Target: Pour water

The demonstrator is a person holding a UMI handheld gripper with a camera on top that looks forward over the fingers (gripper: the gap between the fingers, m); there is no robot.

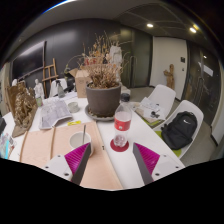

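While my gripper (113, 160) hangs above the table (140, 135), its fingers stand spread apart with nothing between the pink pads (146, 156). Water bottle (122, 122): just ahead of the fingers, upright on a round coaster (120, 144), long axis vertical, cap pointing at the ceiling, red label about its middle. Beyond it, a dark pot of dried plants (103, 95). White cup (78, 139) near the left finger. Backpack (181, 129) on a chair, well apart.

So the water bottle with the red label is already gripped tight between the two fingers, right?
Not quite. The gripper view shows the water bottle with the red label standing on the table just ahead of the open gripper, untouched by its fingers.
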